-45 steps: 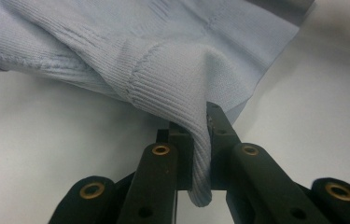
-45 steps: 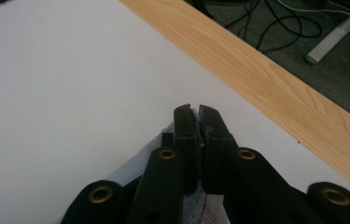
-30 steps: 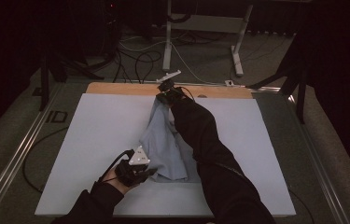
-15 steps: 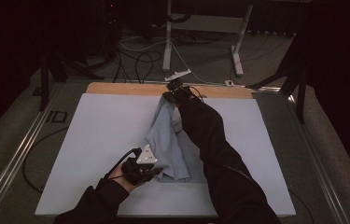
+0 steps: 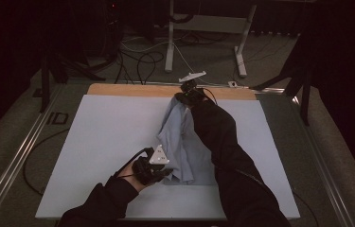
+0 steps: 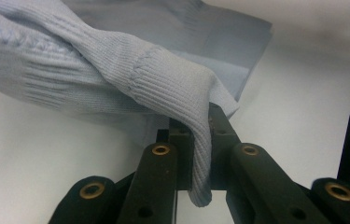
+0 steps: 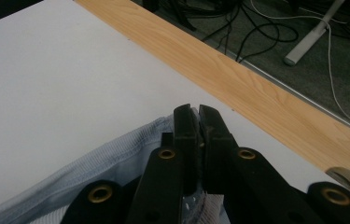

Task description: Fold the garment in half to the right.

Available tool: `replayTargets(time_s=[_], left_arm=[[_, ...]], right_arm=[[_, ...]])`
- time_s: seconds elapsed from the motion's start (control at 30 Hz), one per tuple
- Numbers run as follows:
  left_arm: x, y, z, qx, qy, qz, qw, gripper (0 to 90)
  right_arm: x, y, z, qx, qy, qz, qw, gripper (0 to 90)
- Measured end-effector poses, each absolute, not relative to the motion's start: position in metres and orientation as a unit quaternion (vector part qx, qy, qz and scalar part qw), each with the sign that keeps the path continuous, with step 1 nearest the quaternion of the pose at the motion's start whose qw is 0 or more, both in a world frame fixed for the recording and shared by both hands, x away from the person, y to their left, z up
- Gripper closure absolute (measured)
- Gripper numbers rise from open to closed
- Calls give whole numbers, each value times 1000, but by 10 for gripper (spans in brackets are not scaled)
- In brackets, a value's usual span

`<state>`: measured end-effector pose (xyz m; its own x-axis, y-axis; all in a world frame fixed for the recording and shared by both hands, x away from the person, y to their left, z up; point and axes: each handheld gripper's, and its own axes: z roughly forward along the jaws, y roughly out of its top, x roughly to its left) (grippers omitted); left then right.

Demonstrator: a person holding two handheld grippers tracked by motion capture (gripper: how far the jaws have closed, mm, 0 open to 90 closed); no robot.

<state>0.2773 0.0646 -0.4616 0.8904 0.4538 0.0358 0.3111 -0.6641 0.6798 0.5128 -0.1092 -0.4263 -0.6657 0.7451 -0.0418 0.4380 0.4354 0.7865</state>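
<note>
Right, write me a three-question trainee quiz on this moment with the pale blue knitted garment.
1. True or false: the left gripper is shut on a ribbed edge of the pale blue knitted garment.
2. The right gripper grips the garment nearest which edge of the white table mat?
A. the far edge, by the light wooden strip
B. the near edge
C. the left edge
3. Fill in: the garment lies stretched between the two ____.

Key: 1 true; 2 A; 3 grippers.
</note>
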Motion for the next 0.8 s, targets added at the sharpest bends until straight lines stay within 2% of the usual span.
replayTargets(time_s=[0.8], left_arm=[[284,18,-476,923,172,101,328,856]], right_arm=[[518,-145,-443,375,821,385,191,875]])
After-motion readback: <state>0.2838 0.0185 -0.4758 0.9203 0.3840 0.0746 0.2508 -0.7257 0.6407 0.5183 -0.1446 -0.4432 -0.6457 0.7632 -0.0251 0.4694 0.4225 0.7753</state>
